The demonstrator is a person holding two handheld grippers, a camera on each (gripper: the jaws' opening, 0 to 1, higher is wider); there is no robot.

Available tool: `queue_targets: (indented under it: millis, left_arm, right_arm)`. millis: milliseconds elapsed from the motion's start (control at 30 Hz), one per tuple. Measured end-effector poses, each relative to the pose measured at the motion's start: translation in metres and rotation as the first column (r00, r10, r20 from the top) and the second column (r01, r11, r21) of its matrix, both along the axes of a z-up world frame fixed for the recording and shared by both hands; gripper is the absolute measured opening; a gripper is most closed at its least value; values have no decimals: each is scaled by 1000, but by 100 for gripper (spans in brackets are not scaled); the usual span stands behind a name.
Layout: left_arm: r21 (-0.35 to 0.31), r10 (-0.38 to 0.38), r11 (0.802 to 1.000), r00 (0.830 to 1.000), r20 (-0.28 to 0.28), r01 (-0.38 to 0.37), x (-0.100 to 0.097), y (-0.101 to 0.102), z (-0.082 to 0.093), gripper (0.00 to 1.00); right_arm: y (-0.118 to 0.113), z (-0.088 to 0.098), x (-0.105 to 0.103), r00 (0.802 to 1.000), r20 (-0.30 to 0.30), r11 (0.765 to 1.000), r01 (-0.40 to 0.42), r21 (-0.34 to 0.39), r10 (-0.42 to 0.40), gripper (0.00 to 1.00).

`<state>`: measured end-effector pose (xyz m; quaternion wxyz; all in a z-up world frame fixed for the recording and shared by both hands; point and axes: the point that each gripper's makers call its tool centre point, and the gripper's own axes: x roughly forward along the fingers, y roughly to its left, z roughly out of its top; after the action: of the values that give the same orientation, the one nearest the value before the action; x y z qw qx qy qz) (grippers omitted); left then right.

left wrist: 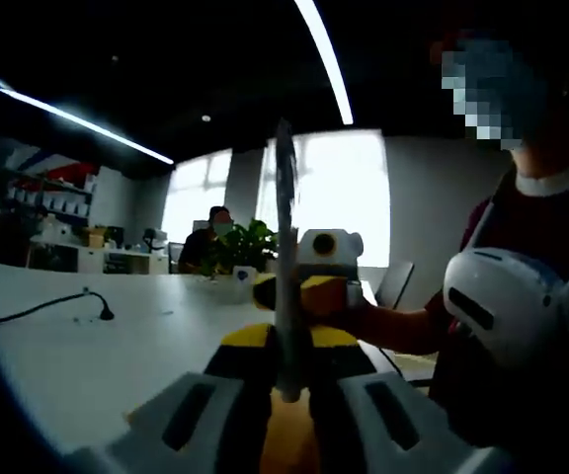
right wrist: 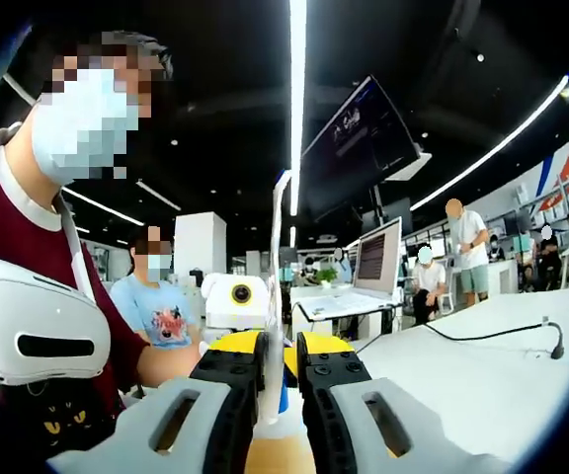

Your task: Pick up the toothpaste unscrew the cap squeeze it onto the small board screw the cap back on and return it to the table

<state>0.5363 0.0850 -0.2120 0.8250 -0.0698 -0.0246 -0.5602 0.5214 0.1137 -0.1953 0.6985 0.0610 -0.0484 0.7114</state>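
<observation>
Two claws: both raised above the white desk, facing each other across one toothpaste tube.
Toothpaste tube: held upright in the air between the claws, seen edge-on as a thin flat strip in the left gripper view and as a pale strip in the right gripper view.
Left claw: jaws narrow, pressed on the lower part of the tube.
Right claw: jaws narrow, black pads against the tube; a blue part, perhaps the cap end, shows low between them, too dim to be sure.
Other claw seen: the right claw's yellow tips at 12 o'clock of the left claw, touching the tube.
Person: dark red top, at 3 o'clock in the left gripper view.
Desk extras: black cable at 9 o'clock; open laptop at 1 o'clock in the right gripper view.
</observation>
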Motion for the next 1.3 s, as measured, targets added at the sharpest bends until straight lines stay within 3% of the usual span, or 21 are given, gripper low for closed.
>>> queue_targets:
  millis: [267,367,467,967,1300]
  left_arm:
    - [29,-47,998,998,-44,48,14,2,0,11]
    - [38,-70,997,993,-100,74,22,5,-2,11]
    - [31,-82,996,986,-145,87,33,9,-4,11]
    - [57,-80,994,977,-200,93,66,23,-29,11]
    - [98,-54,992,979,-195,74,73,27,-42,11]
  right_arm:
    - [7,1,16,1000,-20,1000,7,-15,-7,8]
    - [11,-1,25,1000,-22,999,18,-33,-19,7]
    - [14,-2,37,997,-77,999,26,-39,-29,6]
    - [25,-29,68,980,-176,991,73,-114,-92,3]
    - [27,-43,77,977,-175,984,98,-147,-124,1]
